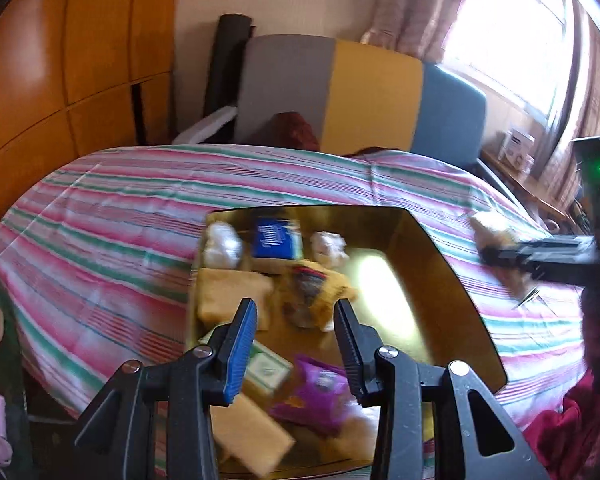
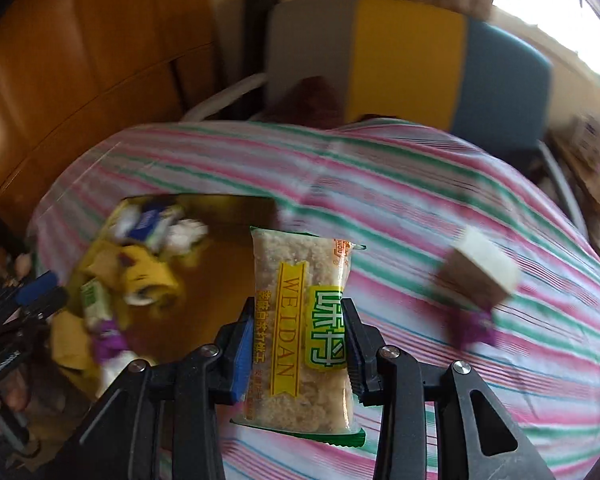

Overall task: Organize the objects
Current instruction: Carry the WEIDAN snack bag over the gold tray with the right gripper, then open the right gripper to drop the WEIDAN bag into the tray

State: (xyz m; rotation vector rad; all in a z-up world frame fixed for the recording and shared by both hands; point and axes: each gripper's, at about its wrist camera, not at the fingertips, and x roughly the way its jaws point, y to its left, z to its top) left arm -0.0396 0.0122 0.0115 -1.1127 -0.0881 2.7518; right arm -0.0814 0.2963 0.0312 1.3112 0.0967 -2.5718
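Observation:
A gold tray (image 1: pixel 440 280) lies on the striped bed and holds several snacks: a blue packet (image 1: pixel 274 238), a yellow packet (image 1: pixel 314 290), a purple packet (image 1: pixel 320 392), a green box (image 1: pixel 266 370) and white wrapped pieces. My left gripper (image 1: pixel 296 332) is open and empty above the tray's near part. My right gripper (image 2: pixel 298 340) is shut on a clear rice-cake packet (image 2: pixel 300 320) marked WEIDAN, held above the bed just right of the tray (image 2: pixel 228 248). It also shows at the right of the left wrist view (image 1: pixel 496 240).
The striped bedcover (image 1: pixel 100 240) spreads all round. A small cream and brown box (image 2: pixel 478 276) and a purple packet (image 2: pixel 470 328) lie on the bed at the right. A grey, yellow and blue headboard (image 1: pixel 360 92) stands behind. Wooden wardrobe at left.

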